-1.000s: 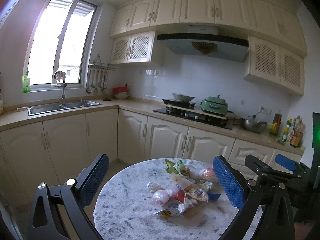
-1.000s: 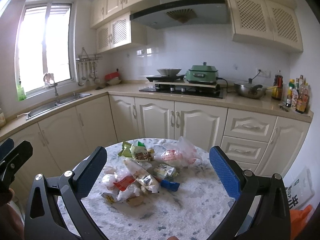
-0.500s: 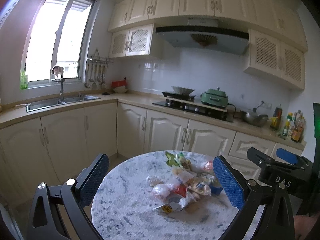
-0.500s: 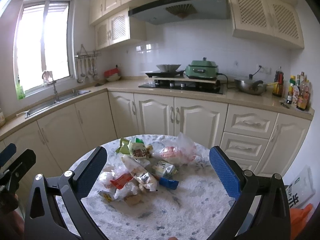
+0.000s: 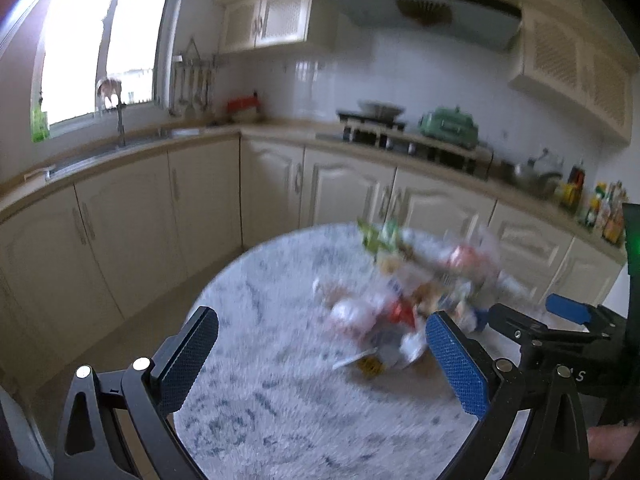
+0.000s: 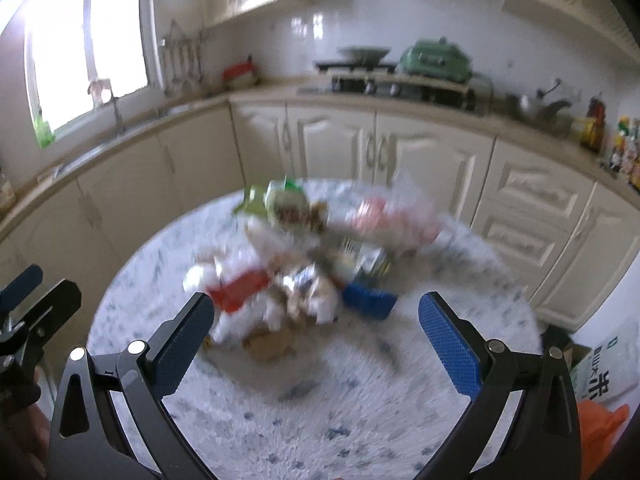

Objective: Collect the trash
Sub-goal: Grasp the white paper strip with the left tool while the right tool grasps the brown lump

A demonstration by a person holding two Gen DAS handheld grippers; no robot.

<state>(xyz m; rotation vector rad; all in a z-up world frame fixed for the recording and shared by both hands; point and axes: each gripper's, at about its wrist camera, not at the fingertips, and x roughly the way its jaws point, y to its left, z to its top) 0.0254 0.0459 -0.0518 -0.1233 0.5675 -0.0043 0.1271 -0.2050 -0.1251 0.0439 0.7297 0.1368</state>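
I see a blurred heap of crumpled wrappers [image 6: 304, 264], green, red, white and a blue packet, lying mid-way on the round grey-mottled marble counter [image 6: 320, 400]. My left gripper [image 5: 320, 360] and right gripper [image 6: 316, 344] both hover over the near side, fingers spread wide, holding nothing.

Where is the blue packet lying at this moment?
In the right wrist view, the blue packet lies on the round table, at the trash pile's right near edge.

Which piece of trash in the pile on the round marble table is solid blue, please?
The flat blue packet at the pile's near right edge; its neighbours are red, green, pink or white.
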